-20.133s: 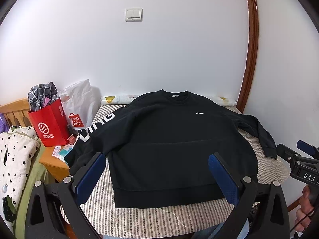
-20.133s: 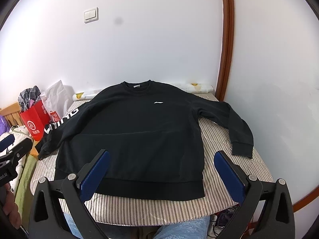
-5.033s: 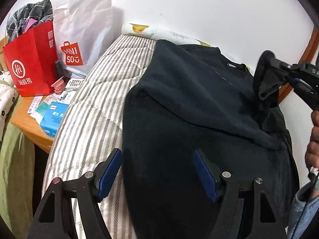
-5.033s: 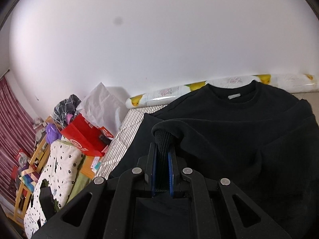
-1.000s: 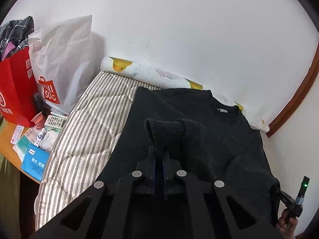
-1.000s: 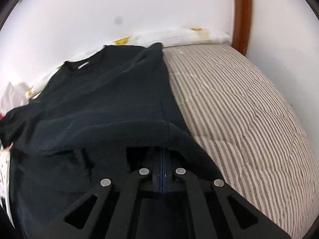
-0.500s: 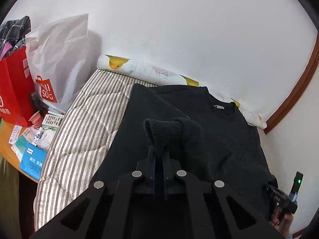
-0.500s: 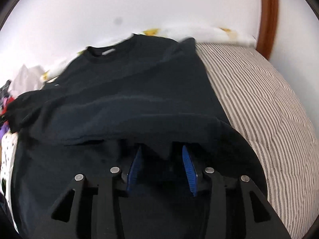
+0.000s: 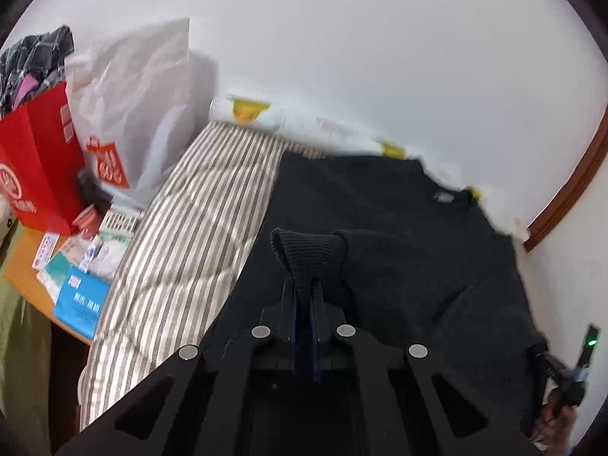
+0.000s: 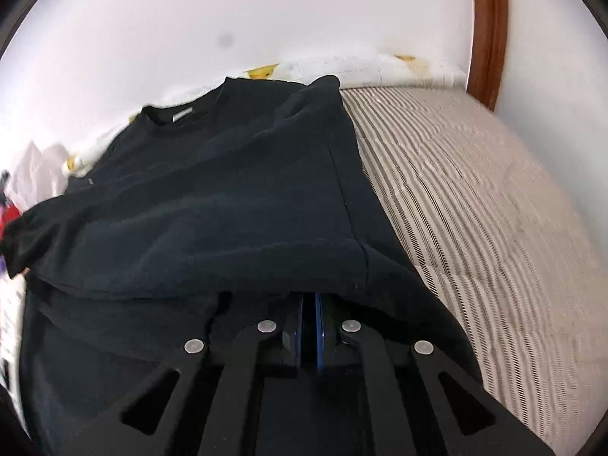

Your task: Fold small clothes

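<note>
A black sweatshirt (image 9: 399, 228) lies on a striped bed, its sleeves folded in over the body. My left gripper (image 9: 304, 296) is shut on the ribbed sleeve cuff (image 9: 307, 250), which stands up between the blue pads. In the right wrist view the sweatshirt (image 10: 228, 197) fills the left and middle. My right gripper (image 10: 311, 304) is shut, its tips tucked under a folded edge of the sweatshirt; whether cloth is pinched between the pads is hidden. The right gripper also shows at the lower right of the left wrist view (image 9: 570, 372).
The striped bed cover (image 10: 475, 197) lies bare to the right of the sweatshirt and to its left (image 9: 182, 235). A red bag (image 9: 34, 174) and a white bag (image 9: 129, 114) stand at the far left above a cluttered wooden side table (image 9: 76, 285). A white wall is close behind.
My right gripper, half open half a second ago, has closed at the sweatshirt's folded edge. My left gripper still holds the cuff and has shifted slightly.
</note>
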Motion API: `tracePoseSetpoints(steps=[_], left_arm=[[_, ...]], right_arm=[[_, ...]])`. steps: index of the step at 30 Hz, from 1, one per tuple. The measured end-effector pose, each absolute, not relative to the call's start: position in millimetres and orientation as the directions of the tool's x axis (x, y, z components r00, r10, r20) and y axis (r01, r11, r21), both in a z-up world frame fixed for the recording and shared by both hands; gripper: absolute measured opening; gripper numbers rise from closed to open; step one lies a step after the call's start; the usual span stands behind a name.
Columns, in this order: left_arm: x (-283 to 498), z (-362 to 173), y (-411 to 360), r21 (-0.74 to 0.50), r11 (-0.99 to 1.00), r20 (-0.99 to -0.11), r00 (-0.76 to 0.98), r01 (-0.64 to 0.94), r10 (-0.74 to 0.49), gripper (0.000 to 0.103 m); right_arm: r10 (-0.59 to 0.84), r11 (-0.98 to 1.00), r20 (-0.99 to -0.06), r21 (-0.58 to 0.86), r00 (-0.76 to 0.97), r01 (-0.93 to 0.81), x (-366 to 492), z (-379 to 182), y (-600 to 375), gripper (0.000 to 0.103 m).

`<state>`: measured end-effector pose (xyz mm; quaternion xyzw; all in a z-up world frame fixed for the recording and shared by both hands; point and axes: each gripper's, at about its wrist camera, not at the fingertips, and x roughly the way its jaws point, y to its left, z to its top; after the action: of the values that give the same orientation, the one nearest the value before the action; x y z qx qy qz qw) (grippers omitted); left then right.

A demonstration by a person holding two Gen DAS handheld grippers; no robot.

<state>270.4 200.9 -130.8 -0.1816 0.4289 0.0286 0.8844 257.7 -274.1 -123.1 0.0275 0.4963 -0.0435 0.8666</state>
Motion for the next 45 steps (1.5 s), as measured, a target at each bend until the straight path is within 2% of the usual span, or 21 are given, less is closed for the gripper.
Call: tracePoseSetpoints(steps=[3,7,8,10,11,12,23,28,32,33,35,37,45], left_arm=[[270.8,-147.7,200.4,-0.279,0.932,-0.801,0.591,-0.229,-0.095,0.006],[265.6,-154.2,199.9,-0.258,0.933,-0.815,0.574,-0.25,-0.072,0.012],[262.6,-153.3,198.2,-0.244,0.937,-0.819,0.571,-0.25,-0.061,0.013],[256.5,-151.3,195.2,-0.228,0.941,-0.82,0.57,-0.249,-0.048,0.014],[252.8,-149.7,192.9,-0.223,0.943,-0.821,0.569,-0.247,-0.045,0.015],[248.8,-147.8,190.1,-0.217,0.945,-0.822,0.568,-0.245,-0.041,0.015],[179.7,-112.3,142.8,-0.144,0.971,-0.781,0.624,-0.189,0.006,0.029],[138.8,-103.0,129.8,-0.142,0.976,-0.762,0.648,-0.165,-0.002,0.03],[112.0,-109.7,130.5,-0.175,0.973,-0.77,0.637,-0.148,-0.041,0.031],[105.5,-113.2,132.5,-0.182,0.971,-0.772,0.634,-0.152,-0.046,0.033],[90.9,-122.7,137.8,-0.192,0.968,-0.778,0.626,-0.164,-0.048,0.052],[78.0,-130.9,142.0,-0.198,0.965,-0.78,0.624,-0.173,-0.048,0.064],[35.2,-158.9,147.7,-0.238,0.954,-0.803,0.589,-0.184,-0.087,0.065]], right_arm=[[-0.069,0.997,-0.867,-0.042,0.494,0.066,250.1,-112.8,-266.8,0.01],[-0.042,0.999,-0.865,-0.031,0.499,0.03,225.3,-95.8,-269.3,0.017],[-0.043,0.999,-0.863,-0.033,0.503,0.029,220.0,-92.7,-270.1,0.02],[-0.07,0.998,-0.852,-0.055,0.518,0.044,206.9,-84.7,-273.3,0.034],[-0.083,0.996,-0.847,-0.062,0.526,0.057,200.8,-80.8,-275.8,0.045],[-0.085,0.996,-0.841,-0.059,0.534,0.067,194.7,-77.2,-278.7,0.047],[-0.138,0.987,-0.782,-0.059,0.608,0.148,129.6,-48.5,-297.2,0.051],[-0.162,0.983,-0.769,-0.073,0.619,0.166,98.3,-45.1,-305.5,0.051],[-0.117,0.99,-0.803,-0.047,0.585,0.134,79.2,-51.5,-310.0,0.05],[-0.117,0.99,-0.81,-0.052,0.575,0.129,74.4,-54.9,-310.9,0.051],[-0.126,0.989,-0.817,-0.063,0.562,0.13,65.7,-61.1,-313.3,0.051],[-0.127,0.989,-0.83,-0.066,0.543,0.131,57.5,-70.2,-316.3,0.051],[-0.088,0.989,-0.866,-0.019,0.493,0.143,28.1,-100.5,-330.4,0.051]])
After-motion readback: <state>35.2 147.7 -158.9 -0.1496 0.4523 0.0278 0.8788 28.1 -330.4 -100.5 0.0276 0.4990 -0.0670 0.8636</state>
